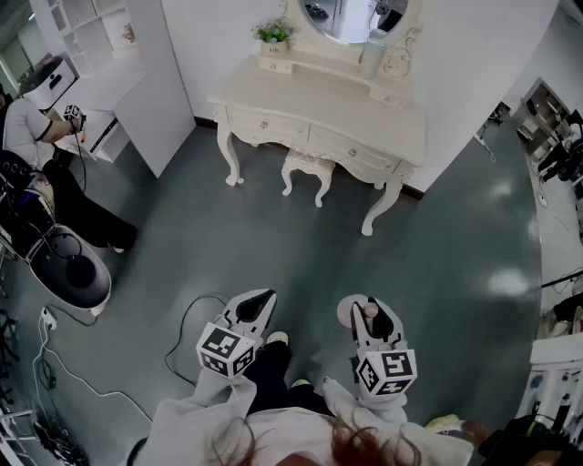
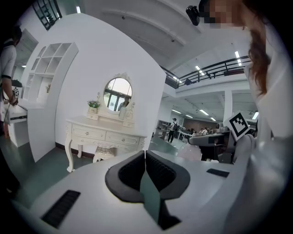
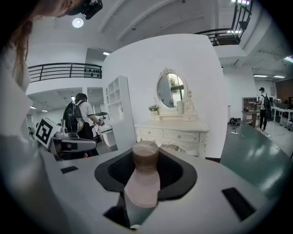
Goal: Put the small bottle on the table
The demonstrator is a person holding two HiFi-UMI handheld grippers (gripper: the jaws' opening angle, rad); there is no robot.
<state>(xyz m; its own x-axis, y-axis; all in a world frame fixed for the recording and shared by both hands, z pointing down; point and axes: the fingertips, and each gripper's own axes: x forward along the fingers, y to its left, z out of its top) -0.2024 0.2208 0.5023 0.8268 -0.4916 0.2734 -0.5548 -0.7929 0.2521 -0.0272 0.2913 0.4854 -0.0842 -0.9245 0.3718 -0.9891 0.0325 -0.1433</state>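
A small bottle (image 3: 145, 176) with a pale pink body and a brown cap stands between the pads of my right gripper (image 3: 145, 161), which is shut on it. In the head view the bottle's cap (image 1: 371, 310) pokes out of the right gripper (image 1: 368, 314), low over the green floor. My left gripper (image 1: 264, 302) hangs beside it, jaws shut with nothing between them (image 2: 145, 161). The white dressing table (image 1: 273, 93) stands well ahead against the wall. It also shows in the left gripper view (image 2: 103, 133) and the right gripper view (image 3: 176, 131).
A padded stool (image 1: 308, 168) sits under the table. On the tabletop are a mirror (image 1: 351, 18), a plant pot (image 1: 273, 36) and a pale jar (image 1: 372, 50). A white shelf unit (image 1: 137, 73) and another person (image 1: 36, 136) are at the left. A cable (image 1: 182, 337) lies on the floor.
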